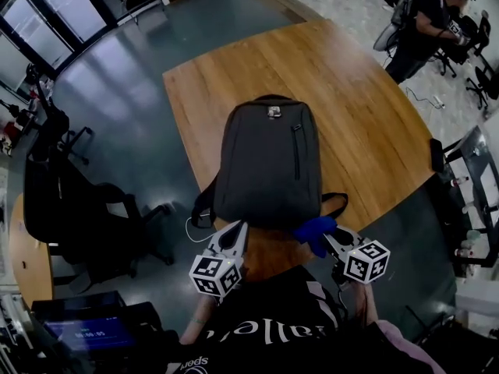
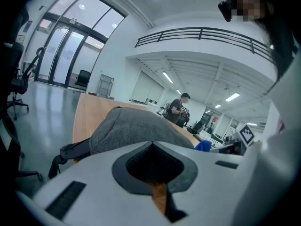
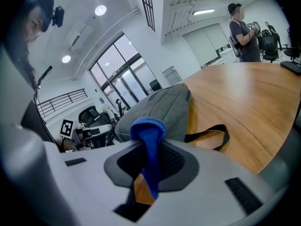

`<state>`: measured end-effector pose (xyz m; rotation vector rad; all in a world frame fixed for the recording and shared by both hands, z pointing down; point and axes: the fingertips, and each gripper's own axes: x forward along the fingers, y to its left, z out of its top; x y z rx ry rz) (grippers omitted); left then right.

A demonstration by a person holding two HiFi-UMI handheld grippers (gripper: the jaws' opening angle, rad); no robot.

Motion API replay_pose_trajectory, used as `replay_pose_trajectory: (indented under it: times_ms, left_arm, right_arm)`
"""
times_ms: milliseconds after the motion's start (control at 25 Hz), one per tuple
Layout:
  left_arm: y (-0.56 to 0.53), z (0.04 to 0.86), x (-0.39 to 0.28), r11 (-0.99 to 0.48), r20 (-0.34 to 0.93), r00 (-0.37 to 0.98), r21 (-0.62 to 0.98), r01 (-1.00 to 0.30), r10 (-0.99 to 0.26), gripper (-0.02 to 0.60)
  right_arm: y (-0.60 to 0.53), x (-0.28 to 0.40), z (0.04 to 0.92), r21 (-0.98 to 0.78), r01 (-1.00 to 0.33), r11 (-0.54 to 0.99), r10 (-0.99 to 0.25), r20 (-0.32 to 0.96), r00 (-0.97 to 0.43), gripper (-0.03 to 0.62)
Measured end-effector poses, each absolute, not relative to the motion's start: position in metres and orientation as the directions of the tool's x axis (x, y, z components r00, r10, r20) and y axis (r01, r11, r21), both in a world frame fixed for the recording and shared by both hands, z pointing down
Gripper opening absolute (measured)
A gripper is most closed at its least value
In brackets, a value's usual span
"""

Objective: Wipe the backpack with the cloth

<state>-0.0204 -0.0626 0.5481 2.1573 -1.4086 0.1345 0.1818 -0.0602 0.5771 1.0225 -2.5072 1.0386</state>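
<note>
Right tongs pinch cloth; backpack lies lengthwise away, top far.

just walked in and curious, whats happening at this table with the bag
A person works two handheld grippers over a grey backpack lying flat on the wooden table. The right gripper is shut on a blue cloth, held at the pack's near edge. The left gripper is shut and empty at that same edge. Wiping looks about to start.
</note>
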Motion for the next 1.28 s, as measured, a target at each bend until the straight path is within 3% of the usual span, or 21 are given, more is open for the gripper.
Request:
replay_pose_trajectory:
  times_ms: [520, 1280]
  left_arm:
    - [-0.068, 0.549, -0.039, -0.156, 0.385, 0.309, 0.38, -0.912, -0.87, -0.002]
    - [-0.076, 0.554, -0.069, -0.003, 0.422, 0.174, 0.374, -0.927, -0.89, -0.002]
  right_arm:
    - [-0.119, 0.203, 0.588, -0.461, -0.678, 0.572, -0.458, 0.506, -0.731, 0.054]
    - [-0.293, 0.208, 0.604, -0.336, -0.685, 0.646, -0.469, 0.533, -0.704, 0.054]
